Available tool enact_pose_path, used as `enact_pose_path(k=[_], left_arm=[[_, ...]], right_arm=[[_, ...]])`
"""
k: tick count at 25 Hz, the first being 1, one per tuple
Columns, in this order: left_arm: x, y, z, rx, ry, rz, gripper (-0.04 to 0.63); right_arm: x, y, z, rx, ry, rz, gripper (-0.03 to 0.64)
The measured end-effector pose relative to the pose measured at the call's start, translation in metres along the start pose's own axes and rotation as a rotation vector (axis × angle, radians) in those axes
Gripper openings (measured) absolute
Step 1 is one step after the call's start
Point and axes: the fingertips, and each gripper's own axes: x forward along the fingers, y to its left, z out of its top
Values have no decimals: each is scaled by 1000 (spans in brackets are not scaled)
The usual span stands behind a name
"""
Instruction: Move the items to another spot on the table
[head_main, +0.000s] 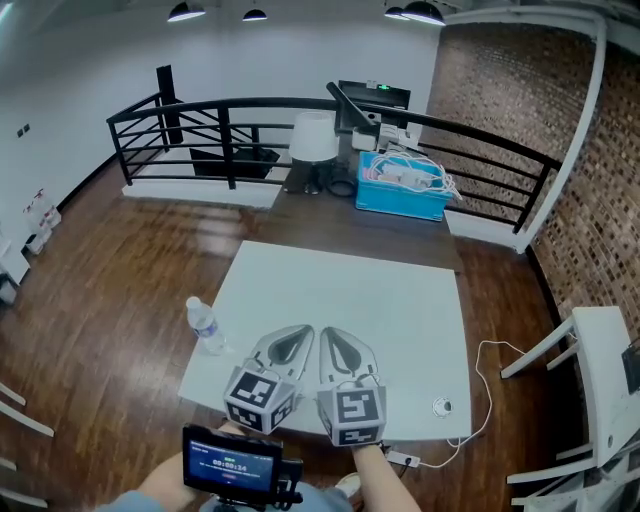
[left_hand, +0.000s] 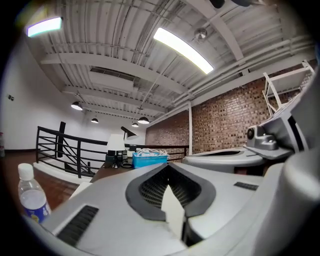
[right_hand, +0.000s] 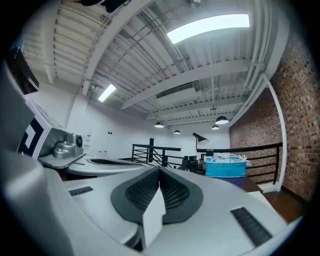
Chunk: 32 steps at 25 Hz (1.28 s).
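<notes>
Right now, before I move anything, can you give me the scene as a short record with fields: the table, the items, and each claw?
table: white table
item 1: water bottle, upright, at the table's left edge
item 2: small round object, near the right front corner; kind unclear
left claw: shut, nothing in it, over the near edge
right claw: shut, nothing in it, close beside the left one
behind: dark table with a lamp and a blue box
</notes>
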Motion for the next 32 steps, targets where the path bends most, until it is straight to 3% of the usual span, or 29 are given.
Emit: enact_pose_path(k=[16,32], left_arm=[[28,-41,11,19,-17,-55,8],[27,-33,9,21,-2,-43,9]], right_arm=[[-23,-54,-1,4,-4,-80,0],[-19,-51,-1,-10,-2,-72,0]])
